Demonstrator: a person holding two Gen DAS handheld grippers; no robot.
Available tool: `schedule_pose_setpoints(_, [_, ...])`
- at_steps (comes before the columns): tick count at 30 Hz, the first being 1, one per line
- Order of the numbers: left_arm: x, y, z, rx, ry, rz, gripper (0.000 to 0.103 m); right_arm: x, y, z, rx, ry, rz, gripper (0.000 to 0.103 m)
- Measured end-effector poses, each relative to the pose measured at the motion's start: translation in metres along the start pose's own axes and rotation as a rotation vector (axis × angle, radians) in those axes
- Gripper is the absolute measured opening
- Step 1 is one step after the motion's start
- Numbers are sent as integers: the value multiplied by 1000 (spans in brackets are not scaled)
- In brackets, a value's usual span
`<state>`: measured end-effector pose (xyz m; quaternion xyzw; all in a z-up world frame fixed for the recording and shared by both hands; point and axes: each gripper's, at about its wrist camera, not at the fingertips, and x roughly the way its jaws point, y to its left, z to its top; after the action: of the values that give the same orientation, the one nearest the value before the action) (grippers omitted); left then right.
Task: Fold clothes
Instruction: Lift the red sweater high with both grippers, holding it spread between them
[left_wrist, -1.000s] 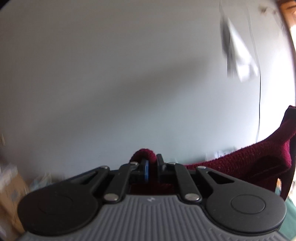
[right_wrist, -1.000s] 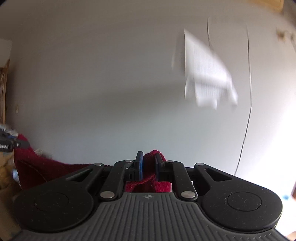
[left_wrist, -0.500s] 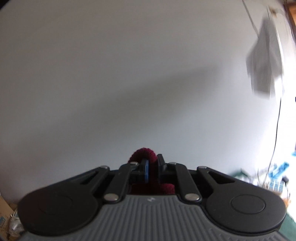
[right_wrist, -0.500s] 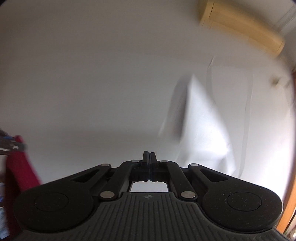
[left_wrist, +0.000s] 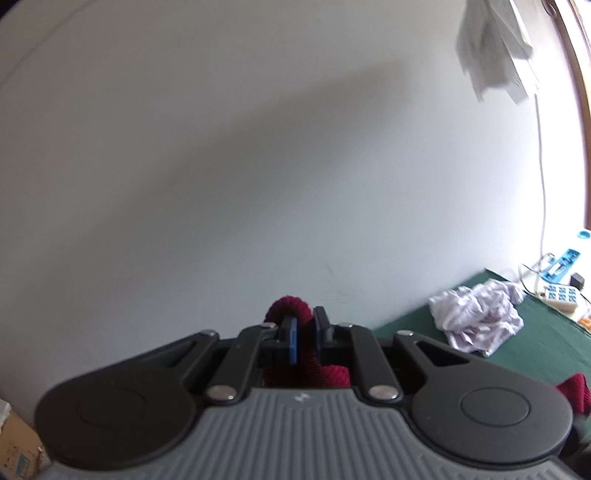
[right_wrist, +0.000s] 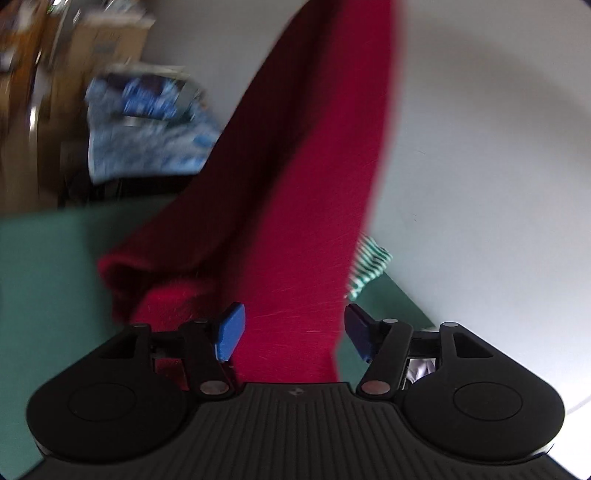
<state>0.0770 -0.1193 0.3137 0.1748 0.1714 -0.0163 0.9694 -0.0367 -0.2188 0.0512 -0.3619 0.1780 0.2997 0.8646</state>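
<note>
Sweater hanging from our left gripper

Our left gripper (left_wrist: 304, 334) pinches a fold of the red sweater (right_wrist: 295, 221), which drapes onto the green table (right_wrist: 48, 258). Our right gripper (right_wrist: 293, 328) is opening, the sweater passing loose between its blue pads (right_wrist: 231, 330).

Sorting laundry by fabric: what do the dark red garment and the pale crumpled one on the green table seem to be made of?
Dark red garment: probably knitted wool or acrylic; looped, fuzzy matte texture at the pinch. Pale crumpled garment: likely thin woven cotton; sharp creases, faint stripes.
</note>
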Motion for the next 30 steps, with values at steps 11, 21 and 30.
schedule_pose_setpoints(11, [-18, 50, -32, -45, 45, 104, 18, 45, -84, 13, 263, 52, -244, 10])
schedule_pose_setpoints(21, [-102, 70, -52, -213, -131, 132, 16, -169, -181, 75, 459, -289, -443, 10])
schedule_pose_setpoints(30, [-244, 49, -38, -288, -320, 221, 18, -298, -144, 88, 329, -470, -499, 10])
